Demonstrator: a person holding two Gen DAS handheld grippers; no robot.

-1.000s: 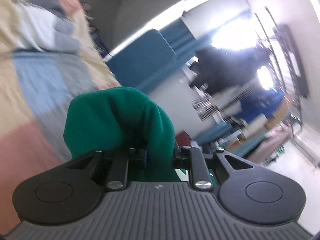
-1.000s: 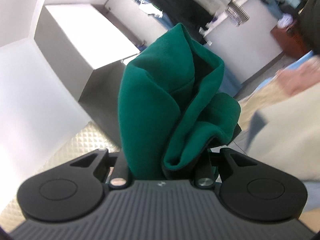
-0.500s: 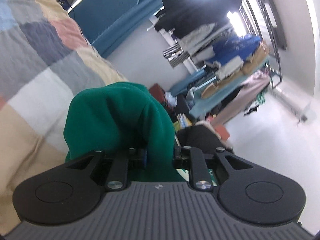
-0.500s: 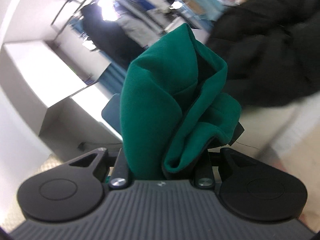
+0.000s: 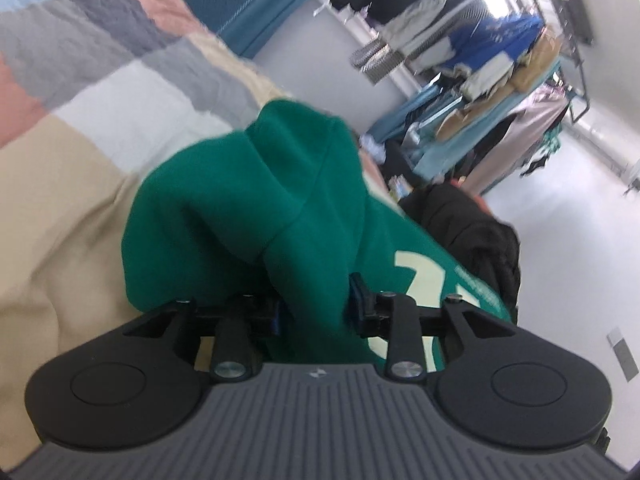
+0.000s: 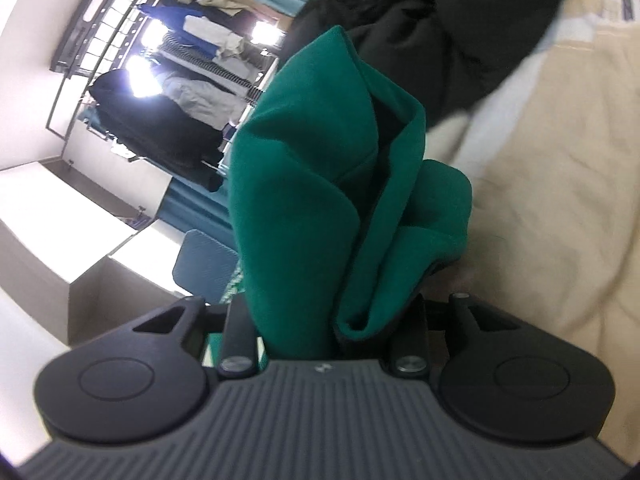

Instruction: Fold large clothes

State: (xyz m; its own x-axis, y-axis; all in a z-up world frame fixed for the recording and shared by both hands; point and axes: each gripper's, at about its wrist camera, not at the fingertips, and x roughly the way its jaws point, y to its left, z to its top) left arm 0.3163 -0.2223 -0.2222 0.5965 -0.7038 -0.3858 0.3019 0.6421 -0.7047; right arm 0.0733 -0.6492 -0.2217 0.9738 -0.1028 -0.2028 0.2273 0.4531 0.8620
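Your left gripper (image 5: 314,308) has a bunched fold of the green fleece sweatshirt with pale printed lettering (image 5: 256,204) between its jaws. The jaws have just been opening, yet the cloth fills the gap, so you cannot tell whether the pads press on it. That fold sits just above the patchwork quilt of beige, grey, pink and white squares (image 5: 80,92), and the printed part trails off to the right of the jaws.

Your right gripper (image 6: 328,320) has another thick fold of the same sweatshirt (image 6: 304,184) standing up between its jaws, which have also just been opening; whether they grip it cannot be told. The quilt (image 6: 552,208) lies beside this fold, and a black padded jacket (image 6: 432,40) is heaped on it beyond the green cloth.
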